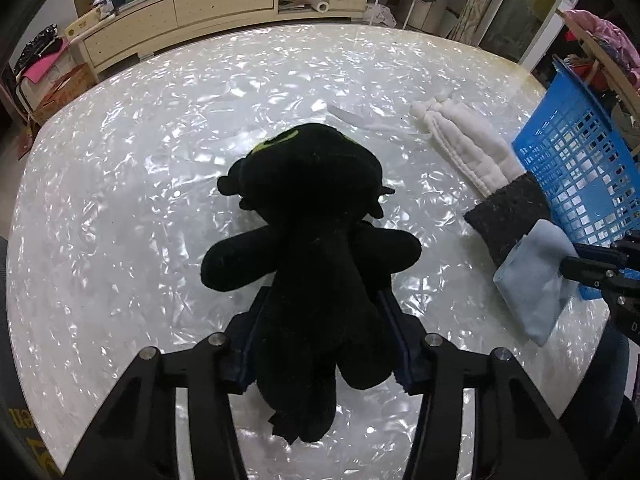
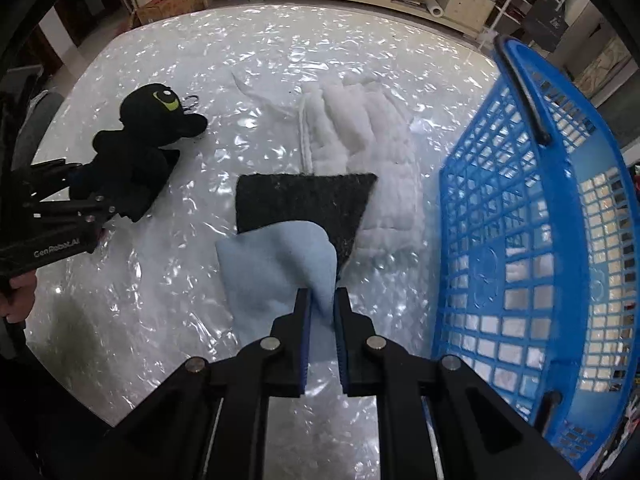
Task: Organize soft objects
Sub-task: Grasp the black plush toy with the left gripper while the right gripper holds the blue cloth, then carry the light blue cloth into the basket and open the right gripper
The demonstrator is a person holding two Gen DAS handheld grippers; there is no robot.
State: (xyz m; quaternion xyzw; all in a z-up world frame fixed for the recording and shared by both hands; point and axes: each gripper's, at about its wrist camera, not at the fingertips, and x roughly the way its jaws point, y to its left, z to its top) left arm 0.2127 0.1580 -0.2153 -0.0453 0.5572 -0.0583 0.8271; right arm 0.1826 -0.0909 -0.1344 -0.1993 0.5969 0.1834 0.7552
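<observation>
My left gripper [image 1: 320, 308] is shut on a black plush toy [image 1: 308, 240], gripping its lower body; the toy lies on the white shiny table [image 1: 120, 200]. It also shows in the right wrist view [image 2: 140, 148], with the left gripper [image 2: 76, 196] on it. My right gripper [image 2: 322, 300] is shut on a fold of a light blue cloth [image 2: 276, 268], which lies partly over a dark grey felt pad [image 2: 304, 200]. A white padded cloth [image 2: 360, 148] lies beyond the pad. In the left wrist view the blue cloth [image 1: 532, 280] and the right gripper [image 1: 576, 268] are at the right.
A blue plastic basket [image 2: 532, 240] stands on the table's right side, close to the right gripper; it also shows in the left wrist view [image 1: 580, 160]. A cream low cabinet [image 1: 200, 12] with clutter stands beyond the table's far edge.
</observation>
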